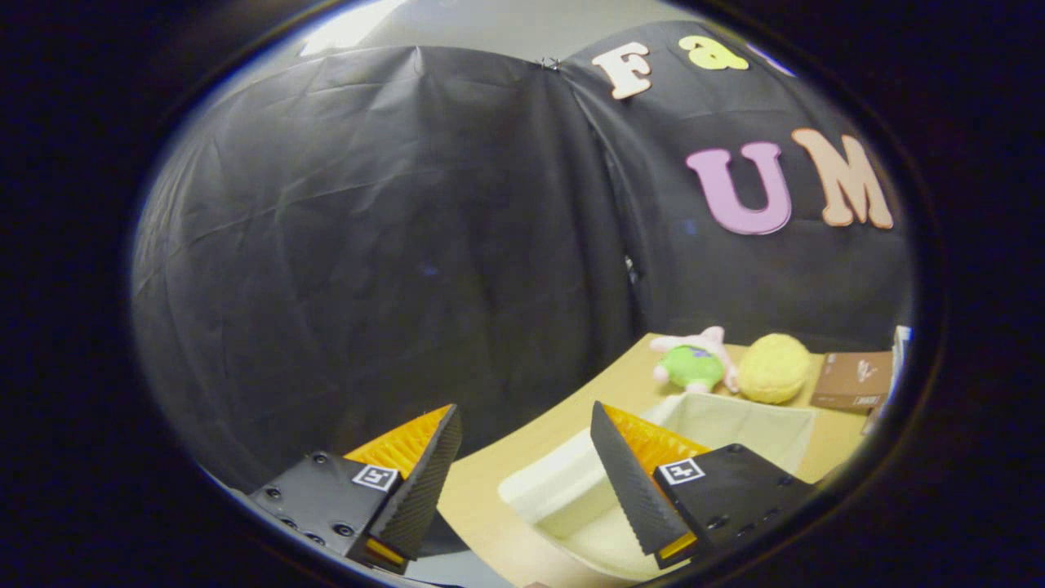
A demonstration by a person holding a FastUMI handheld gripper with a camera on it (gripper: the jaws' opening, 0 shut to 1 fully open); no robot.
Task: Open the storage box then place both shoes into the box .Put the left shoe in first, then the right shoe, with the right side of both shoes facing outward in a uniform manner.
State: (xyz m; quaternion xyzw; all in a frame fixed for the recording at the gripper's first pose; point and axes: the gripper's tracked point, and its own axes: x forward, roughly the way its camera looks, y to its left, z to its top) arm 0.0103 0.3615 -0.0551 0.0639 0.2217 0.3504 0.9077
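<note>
1. The gripper (522,445) hangs with jaws wide and empty over the wooden table (490,482).
2. The open cream fabric storage box (571,482) sits under one finger.
3. Beyond it, near the table's far edge, stand a pink-and-green plush toy (695,363), a yellow woolly ball (773,368) and a brown cardboard carton (853,380).

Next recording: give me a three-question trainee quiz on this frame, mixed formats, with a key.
1. True or false: the gripper is shut on a shoe.
2. Multiple choice: What lies on the wooden table just behind the right finger? A) a metal kettle B) a pale open storage box C) a stack of plates
3. Short answer: Name the two soft items beyond the box, in front of the booth's wall.

Key
1. False. The fingers stand apart with nothing between them.
2. B.
3. A pink and green plush toy and a yellow ball; a brown carton lies beside the ball.
</note>
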